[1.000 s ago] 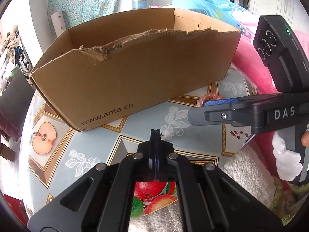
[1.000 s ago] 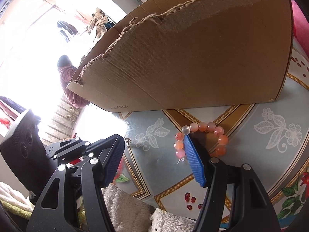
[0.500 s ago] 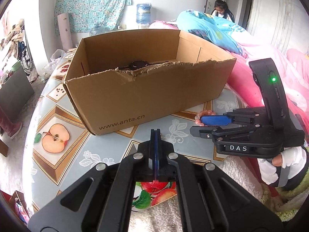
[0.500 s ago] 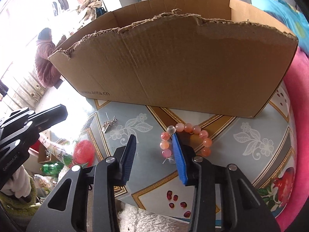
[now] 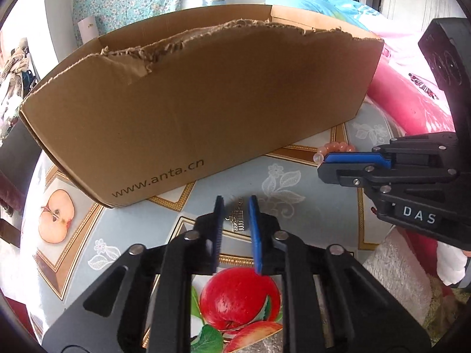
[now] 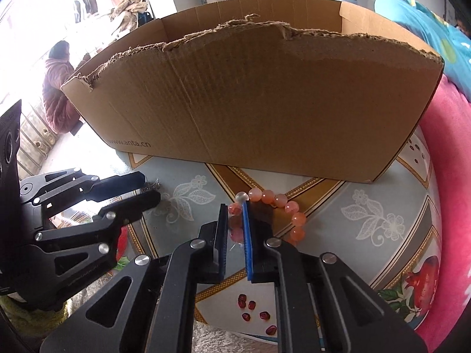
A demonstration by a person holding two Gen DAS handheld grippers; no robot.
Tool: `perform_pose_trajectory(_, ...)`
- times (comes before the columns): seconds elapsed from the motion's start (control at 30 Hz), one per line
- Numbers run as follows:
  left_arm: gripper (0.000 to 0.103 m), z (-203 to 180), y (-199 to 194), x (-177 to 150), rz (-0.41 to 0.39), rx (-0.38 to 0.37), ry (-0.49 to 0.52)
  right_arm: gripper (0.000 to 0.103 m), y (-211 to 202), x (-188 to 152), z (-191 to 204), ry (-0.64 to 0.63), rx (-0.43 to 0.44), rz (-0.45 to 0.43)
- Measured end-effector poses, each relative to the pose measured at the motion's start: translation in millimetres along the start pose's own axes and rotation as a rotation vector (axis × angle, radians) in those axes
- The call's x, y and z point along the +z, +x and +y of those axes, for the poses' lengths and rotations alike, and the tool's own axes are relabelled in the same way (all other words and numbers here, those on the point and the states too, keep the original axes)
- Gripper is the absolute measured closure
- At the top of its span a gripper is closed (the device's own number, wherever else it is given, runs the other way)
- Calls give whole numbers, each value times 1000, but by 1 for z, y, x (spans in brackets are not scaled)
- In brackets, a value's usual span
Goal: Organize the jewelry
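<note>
Jaws closing astride bead bracelet (image 6: 282,206).

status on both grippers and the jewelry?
Right gripper closing on bead bracelet. Left gripper opening around silver pendant. Cardboard box just behind, nothing blocking.

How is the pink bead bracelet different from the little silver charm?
The bead bracelet is a big ring of round pink-orange beads; the silver charm is tiny, flat and metal. The bracelet has one side between the closing jaws of the right hand-held gripper; the charm lies between the opening jaws of the left hand-held gripper, not squeezed. Both lie on the table in front of the cardboard box.
</note>
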State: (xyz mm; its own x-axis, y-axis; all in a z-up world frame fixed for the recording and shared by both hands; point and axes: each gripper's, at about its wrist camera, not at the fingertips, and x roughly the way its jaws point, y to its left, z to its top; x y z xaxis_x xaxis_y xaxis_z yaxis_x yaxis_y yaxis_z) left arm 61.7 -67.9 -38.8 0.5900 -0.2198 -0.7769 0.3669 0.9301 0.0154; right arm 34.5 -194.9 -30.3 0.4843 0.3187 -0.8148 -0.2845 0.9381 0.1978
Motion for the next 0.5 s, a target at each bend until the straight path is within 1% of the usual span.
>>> perform_pose_trajectory(0.03, 96, 0, 0, 0, -4, -2, 4, 93, 0, 0, -1, 10, 11, -2)
perform_pose_trajectory(0.13, 96, 5, 1, 0, -9, -9, -16, 93, 3, 0, -12, 51, 61, -5)
perform_pose_trajectory(0.23, 96, 14, -3, -1, -12, -31, -70, 93, -2, -2, -24, 86, 105, -15)
perform_pose_trajectory(0.3, 97, 21, -11, 0, -31, -57, -110, 93, -7, -3, -29, 104, 137, -30)
perform_pose_trajectory(0.5, 97, 38, -52, 4, -107, -91, -179, 93, -27, -4, -53, 175, 229, -81)
